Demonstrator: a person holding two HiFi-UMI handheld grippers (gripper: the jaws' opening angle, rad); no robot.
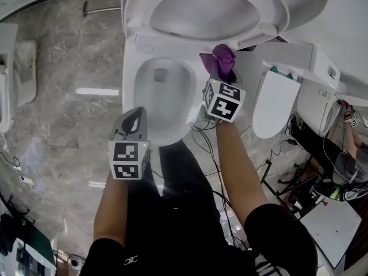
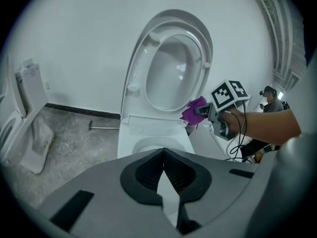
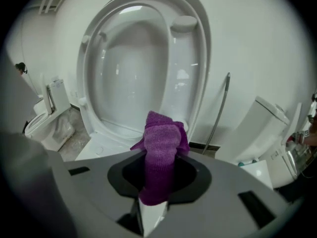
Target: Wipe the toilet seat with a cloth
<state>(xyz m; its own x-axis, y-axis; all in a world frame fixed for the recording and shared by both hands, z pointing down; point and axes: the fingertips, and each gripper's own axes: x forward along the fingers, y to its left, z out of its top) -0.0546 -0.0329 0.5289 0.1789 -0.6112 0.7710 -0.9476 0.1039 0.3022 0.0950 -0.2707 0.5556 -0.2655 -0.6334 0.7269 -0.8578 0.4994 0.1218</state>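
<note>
**Cloth in my right gripper, above the bowl's right rim**

My right gripper (image 1: 216,78) was clamped on the purple cloth (image 1: 222,58); in the right gripper view the cloth (image 3: 160,155) filled the gap between the jaws and bunched out past their tips. It hung over the right rear corner of the toilet bowl (image 1: 131,68), just below the raised toilet seat (image 3: 187,68), which stood upright against its lid. I could not tell whether the cloth touched the porcelain.

My left gripper (image 1: 135,116) was empty, its jaws closed together with nothing between them. It pointed down at the front left rim of the bowl. From the left gripper view I could see the right gripper (image 2: 204,110) off to the right, with the cloth (image 2: 192,111) at the base of the seat.

The bowl stood on a grey marbled floor (image 1: 63,102). A second white toilet (image 1: 276,103) stood just to the right of mine.
</note>
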